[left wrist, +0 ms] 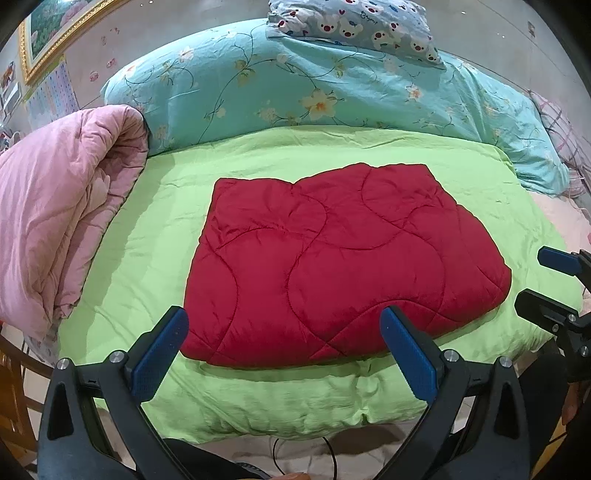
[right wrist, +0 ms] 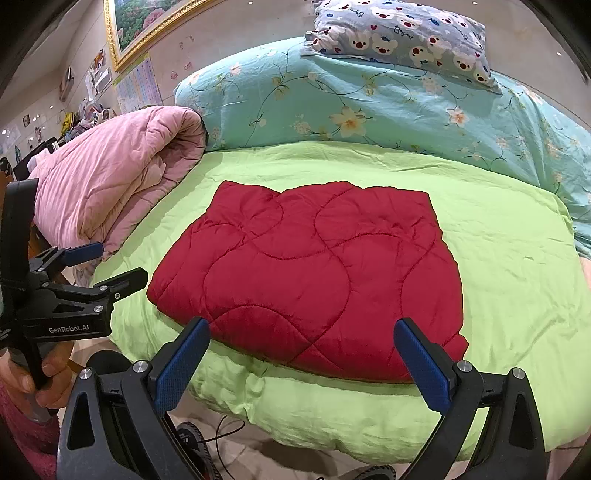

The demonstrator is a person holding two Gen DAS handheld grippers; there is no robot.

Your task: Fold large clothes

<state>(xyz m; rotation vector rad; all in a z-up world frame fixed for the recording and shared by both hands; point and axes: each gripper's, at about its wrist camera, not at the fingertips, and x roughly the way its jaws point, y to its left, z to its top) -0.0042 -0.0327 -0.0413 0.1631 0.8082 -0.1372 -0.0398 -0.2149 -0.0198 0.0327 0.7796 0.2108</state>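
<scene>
A red quilted garment [left wrist: 332, 254] lies folded into a rough rectangle on the green bedspread [left wrist: 155, 236]; it also shows in the right wrist view [right wrist: 317, 273]. My left gripper [left wrist: 284, 317] is open and empty, held just in front of the garment's near edge; it shows from the side in the right wrist view [right wrist: 114, 264]. My right gripper [right wrist: 301, 326] is open and empty, also just short of the near edge, and it shows at the right edge of the left wrist view [left wrist: 535, 275].
A pink folded quilt [left wrist: 55, 214] lies to the left on the bed. A blue floral duvet [left wrist: 314, 92] with a bear-print pillow [left wrist: 354, 26] is piled behind. The bed's front edge [left wrist: 258, 413] drops to the floor, where cables lie.
</scene>
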